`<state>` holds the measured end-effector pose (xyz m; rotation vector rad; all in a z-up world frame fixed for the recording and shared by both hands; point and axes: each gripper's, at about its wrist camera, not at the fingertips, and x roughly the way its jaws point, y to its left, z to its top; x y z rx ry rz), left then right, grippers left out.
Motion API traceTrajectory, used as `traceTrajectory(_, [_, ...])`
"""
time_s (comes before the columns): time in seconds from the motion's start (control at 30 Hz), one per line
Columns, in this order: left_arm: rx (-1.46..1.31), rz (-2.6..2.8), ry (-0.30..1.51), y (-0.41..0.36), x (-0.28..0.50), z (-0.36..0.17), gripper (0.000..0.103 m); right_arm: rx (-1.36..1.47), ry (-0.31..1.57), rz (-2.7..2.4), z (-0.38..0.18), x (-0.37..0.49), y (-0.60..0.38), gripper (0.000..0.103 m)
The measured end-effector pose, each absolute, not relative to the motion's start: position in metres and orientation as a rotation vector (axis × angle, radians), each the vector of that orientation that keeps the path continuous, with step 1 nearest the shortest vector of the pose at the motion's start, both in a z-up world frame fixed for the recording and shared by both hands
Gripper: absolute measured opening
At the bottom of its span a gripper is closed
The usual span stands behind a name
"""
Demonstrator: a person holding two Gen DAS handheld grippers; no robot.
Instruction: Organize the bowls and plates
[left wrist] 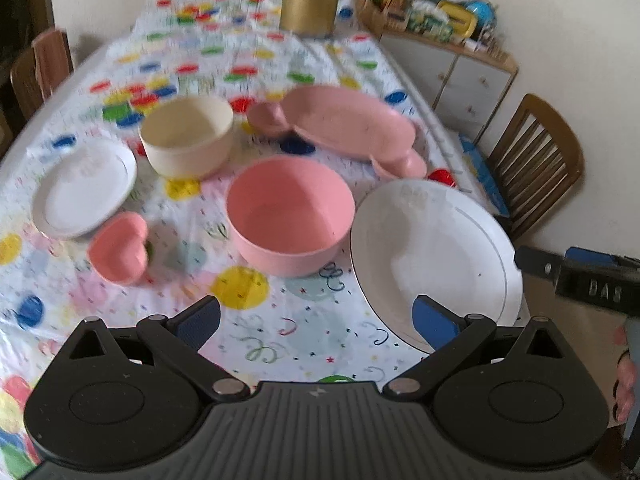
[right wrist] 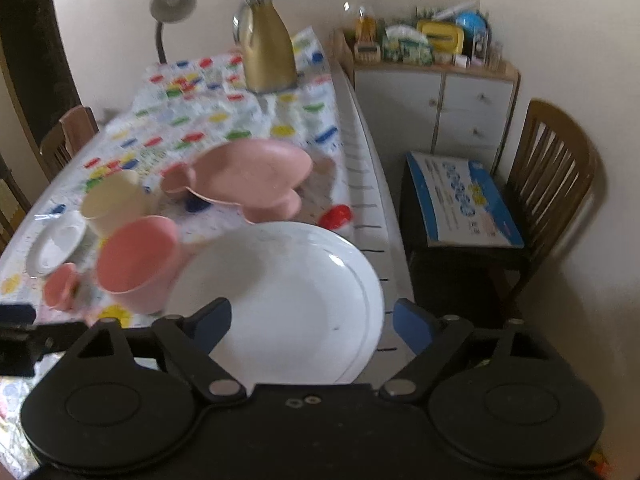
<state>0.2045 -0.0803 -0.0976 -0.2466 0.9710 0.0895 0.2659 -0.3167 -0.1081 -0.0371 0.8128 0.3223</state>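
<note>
Along the left edge of the surface [left wrist: 248, 336] lies a small white plate [left wrist: 82, 188], and just nearer, a little pink heart-shaped dish [left wrist: 118, 248], neither stacked on anything. Inward stands the cream bowl [left wrist: 188, 136], with the pink bowl [left wrist: 290, 216] nearer the front, the two close but apart; being alike in shape, they look meant to nest. Behind them rests a long pink tray [left wrist: 348, 120] with small cups at its ends (its far side is too blurred to read). The large white plate [right wrist: 288, 300] sits at the front right corner, close to the right edge, an easy first reach. The left gripper [left wrist: 316, 316] hangs over bare cloth in front of the pink bowl, jaws apart and holding nothing. The right gripper [right wrist: 312, 320] is poised above the big plate, jaws spread wide with only its near part between them, not pressing it. I'd judge sorting has barely begun. A gold jug [left wrist: 310, 0] stands at the far end.
</note>
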Motion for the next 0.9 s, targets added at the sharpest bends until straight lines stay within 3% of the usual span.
traceTrajectory(0.23, [-0.346,0.112,1.082,-0.086,0.237,-0.128,0.103,-0.025,0.970,0.336,-0.136,0.330,-0.335,0.072])
traceTrajectory(0.43, [-0.368,0.086,1.100,-0.096,0.253,-0.139,0.102,-0.009,1.035,0.379,-0.145,0.359,-0.341,0.051])
traceTrajectory(0.63, [-0.397,0.088,1.127,-0.096,0.265,-0.149,0.083,-0.036,1.093,0.423,-0.152,0.384,-0.340,0.036])
traceTrajectory(0.73, [-0.414,0.086,1.138,-0.095,0.267,-0.154,0.069,-0.058,1.113,0.436,-0.156,0.392,-0.338,0.030])
traceTrajectory(0.9, [-0.445,0.099,1.131,-0.094,0.271,-0.157,0.067,-0.069,1.130,0.463,-0.157,0.404,-0.338,0.024])
